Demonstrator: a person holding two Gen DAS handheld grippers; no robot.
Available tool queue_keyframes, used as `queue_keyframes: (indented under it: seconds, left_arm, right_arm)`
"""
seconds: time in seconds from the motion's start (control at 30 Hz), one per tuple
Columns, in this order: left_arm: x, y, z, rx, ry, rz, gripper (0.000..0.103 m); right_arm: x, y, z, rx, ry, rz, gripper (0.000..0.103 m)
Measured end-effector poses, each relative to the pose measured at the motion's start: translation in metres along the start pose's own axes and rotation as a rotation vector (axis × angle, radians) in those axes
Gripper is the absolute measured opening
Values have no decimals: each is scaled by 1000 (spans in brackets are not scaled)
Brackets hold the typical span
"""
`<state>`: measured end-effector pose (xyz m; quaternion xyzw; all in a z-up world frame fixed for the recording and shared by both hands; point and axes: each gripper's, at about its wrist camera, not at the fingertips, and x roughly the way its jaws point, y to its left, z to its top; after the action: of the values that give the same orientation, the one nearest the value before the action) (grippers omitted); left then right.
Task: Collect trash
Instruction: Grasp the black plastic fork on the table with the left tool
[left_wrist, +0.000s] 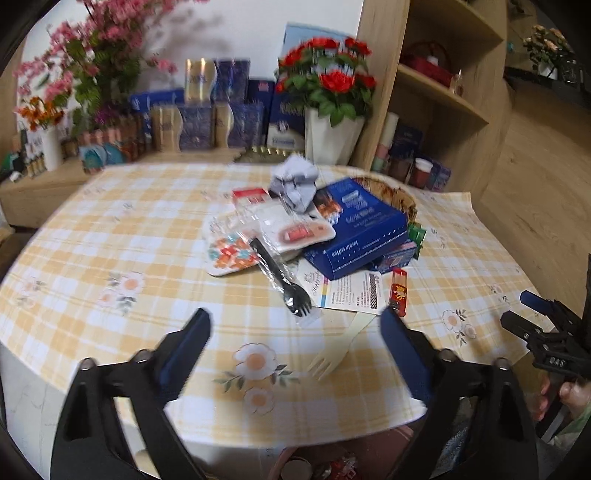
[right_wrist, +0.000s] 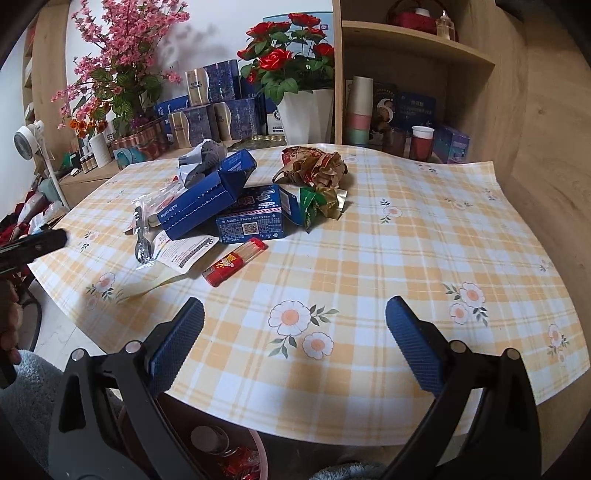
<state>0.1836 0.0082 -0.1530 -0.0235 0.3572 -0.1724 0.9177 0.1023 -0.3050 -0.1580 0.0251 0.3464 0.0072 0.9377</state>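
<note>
A heap of trash lies mid-table on the yellow checked cloth (left_wrist: 110, 240): a blue coffee box (left_wrist: 364, 232), crumpled grey paper (left_wrist: 295, 181), a patterned paper plate (left_wrist: 232, 254), a wrapped black fork (left_wrist: 280, 273), a leaflet (left_wrist: 351, 291), a red tube (left_wrist: 399, 291) and a pale wooden fork (left_wrist: 336, 350). My left gripper (left_wrist: 295, 326) stands open over the near table edge, its fingers either side of the two forks' tips and touching nothing. My right gripper (right_wrist: 295, 321) is open and empty above bare cloth, short of the red tube (right_wrist: 236, 262) and the ice cream box (right_wrist: 251, 218).
A crumpled brown wrapper (right_wrist: 317, 170) and a green one (right_wrist: 314, 203) lie behind the boxes. A pink bin (right_wrist: 229, 454) holding rubbish sits under the near table edge. Flower pots, stacked blue boxes and a wooden shelf (right_wrist: 406, 48) line the back. A hand (left_wrist: 565, 395) holds the right gripper.
</note>
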Motion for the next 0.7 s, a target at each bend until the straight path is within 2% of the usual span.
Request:
queue_keyframes:
  seconds: [0.17, 0.27, 0.4, 0.43, 0.47, 0.5, 0.6, 0.7]
  left_arm:
    - [53, 10, 11, -70, 75, -20, 62]
    - [86, 26, 17, -164, 121, -29, 56]
    - [119, 46, 21, -266, 172, -35, 41]
    - [123, 49, 22, -283, 173, -44, 39]
    - [124, 52, 23, -288, 165, -52, 32]
    - [126, 52, 24, -283, 169, -72, 13]
    - [114, 50, 27, -247, 131, -92, 4]
    - [95, 49, 24, -215, 106, -102, 3]
  right_arm:
    - [15, -1, 2, 11, 17, 3, 97]
    - [20, -2, 4, 25, 20, 7, 97]
    - [27, -3, 5, 45, 33, 26, 97]
    - [30, -1, 5, 42, 37, 27, 97]
    - [31, 1, 4, 40, 40, 27, 97]
    - [33, 2, 4, 37, 46, 28, 97]
    - [37, 7, 2, 41, 59, 40, 97]
    - [42, 15, 0, 54, 77, 71, 97]
